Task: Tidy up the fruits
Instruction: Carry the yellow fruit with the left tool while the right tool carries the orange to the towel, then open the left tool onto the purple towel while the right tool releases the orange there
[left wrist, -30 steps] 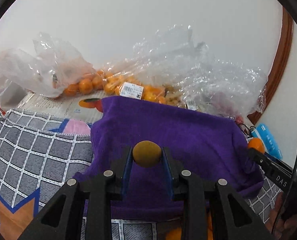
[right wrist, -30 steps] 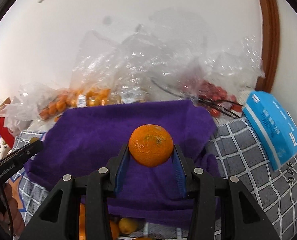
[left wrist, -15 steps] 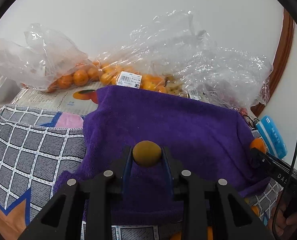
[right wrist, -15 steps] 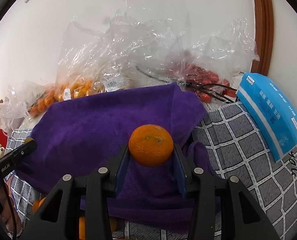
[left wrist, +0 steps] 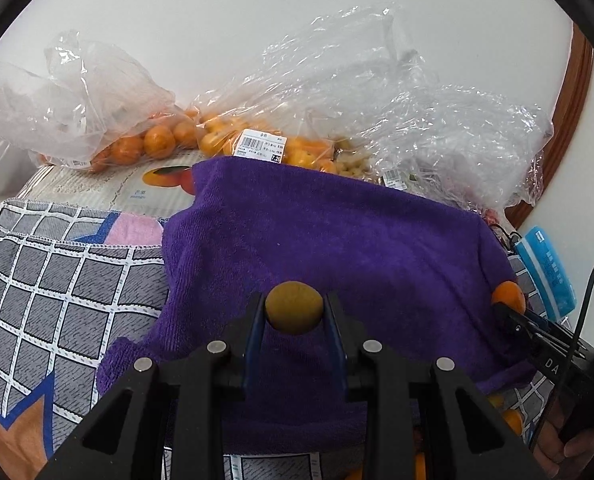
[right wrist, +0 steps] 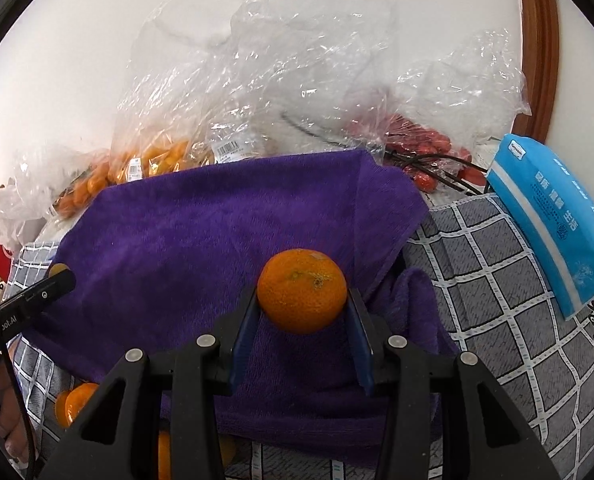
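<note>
Above the purple towel (left wrist: 337, 240), the left hand-held gripper (left wrist: 294, 316) is pinching a small brownish-yellow fruit (left wrist: 294, 306) between nearly closed jaws, while the right hand-held gripper (right wrist: 301, 312) is clamping an orange (right wrist: 301, 290) with its jaws partly spread. Behind the towel, plastic bags of oranges (left wrist: 157, 140) are lying against the wall.

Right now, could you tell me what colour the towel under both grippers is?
The towel is solid deep purple, clearest in the right wrist view.
</note>
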`<state>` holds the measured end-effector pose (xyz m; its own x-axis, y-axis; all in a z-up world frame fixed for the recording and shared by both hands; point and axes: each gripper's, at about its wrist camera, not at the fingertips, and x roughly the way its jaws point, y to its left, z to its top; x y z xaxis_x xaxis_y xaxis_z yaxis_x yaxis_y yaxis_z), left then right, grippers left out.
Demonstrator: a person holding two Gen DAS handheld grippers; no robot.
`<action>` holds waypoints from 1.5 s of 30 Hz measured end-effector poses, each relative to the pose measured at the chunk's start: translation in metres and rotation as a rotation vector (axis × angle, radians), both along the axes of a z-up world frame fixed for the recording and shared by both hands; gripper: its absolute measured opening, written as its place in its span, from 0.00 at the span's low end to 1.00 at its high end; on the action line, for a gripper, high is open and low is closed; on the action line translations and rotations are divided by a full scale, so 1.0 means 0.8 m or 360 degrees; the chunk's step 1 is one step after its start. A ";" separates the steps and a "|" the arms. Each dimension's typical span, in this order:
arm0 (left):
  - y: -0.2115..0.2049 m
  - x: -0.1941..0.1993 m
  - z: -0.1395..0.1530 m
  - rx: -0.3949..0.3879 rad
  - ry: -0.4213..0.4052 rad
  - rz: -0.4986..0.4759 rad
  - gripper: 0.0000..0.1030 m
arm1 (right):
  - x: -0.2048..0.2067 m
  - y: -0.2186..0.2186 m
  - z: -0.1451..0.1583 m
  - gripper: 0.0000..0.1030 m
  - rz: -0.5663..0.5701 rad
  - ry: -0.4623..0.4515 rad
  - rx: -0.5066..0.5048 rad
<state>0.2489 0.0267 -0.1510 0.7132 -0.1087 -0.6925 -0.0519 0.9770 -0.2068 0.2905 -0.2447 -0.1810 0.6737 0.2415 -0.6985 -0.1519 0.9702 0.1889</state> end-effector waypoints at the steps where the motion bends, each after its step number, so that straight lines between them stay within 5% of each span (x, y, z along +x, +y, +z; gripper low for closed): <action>1: 0.000 0.001 -0.001 0.0003 0.0004 0.0000 0.27 | 0.000 0.001 -0.001 0.41 0.0001 0.0005 -0.0003; 45: 0.002 0.004 -0.005 0.0015 0.0023 -0.0012 0.27 | -0.003 0.008 -0.005 0.47 0.0029 -0.0012 -0.0059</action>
<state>0.2522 0.0283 -0.1547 0.7023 -0.1076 -0.7037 -0.0472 0.9793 -0.1968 0.2878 -0.2382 -0.1850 0.6748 0.2281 -0.7019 -0.1712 0.9735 0.1518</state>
